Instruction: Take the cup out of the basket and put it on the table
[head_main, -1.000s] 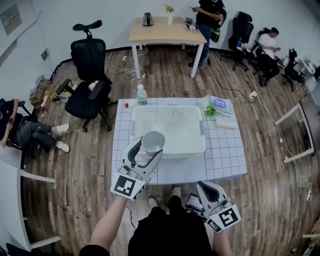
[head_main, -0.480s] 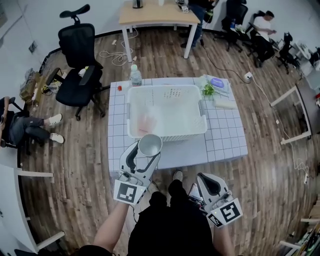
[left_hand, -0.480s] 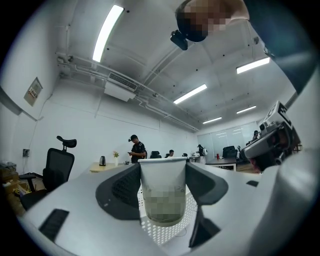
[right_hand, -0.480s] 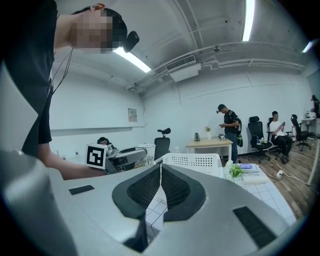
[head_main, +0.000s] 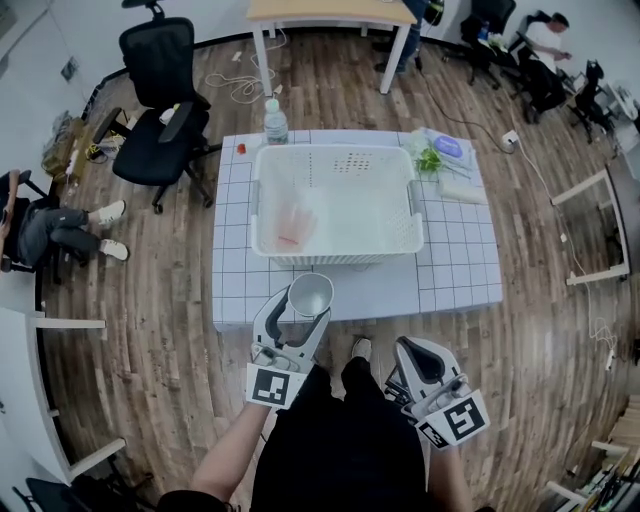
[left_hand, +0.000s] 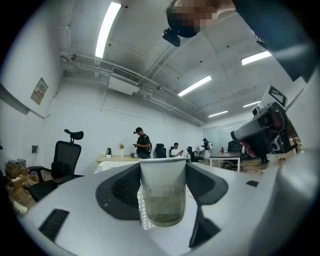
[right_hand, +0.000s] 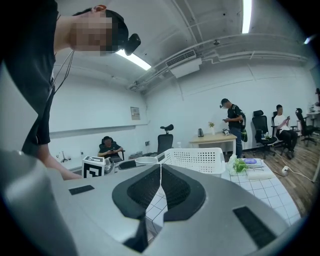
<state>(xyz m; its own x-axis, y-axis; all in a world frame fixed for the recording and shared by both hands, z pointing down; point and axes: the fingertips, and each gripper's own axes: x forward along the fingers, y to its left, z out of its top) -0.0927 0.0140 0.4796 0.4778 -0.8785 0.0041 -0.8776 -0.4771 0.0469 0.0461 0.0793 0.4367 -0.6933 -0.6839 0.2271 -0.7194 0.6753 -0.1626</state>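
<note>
Lowering the cup (head_main: 310, 293), grasped upright by the fingers of the left gripper (head_main: 298, 312), should land it flat on the near worktop (head_main: 380, 292), clear of the basket (head_main: 336, 252). The right gripper (head_main: 424, 362) has its fingers clenched on nothing.

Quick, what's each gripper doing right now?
Left gripper: closed on the cup, holding it.
Right gripper: closed, empty.
</note>
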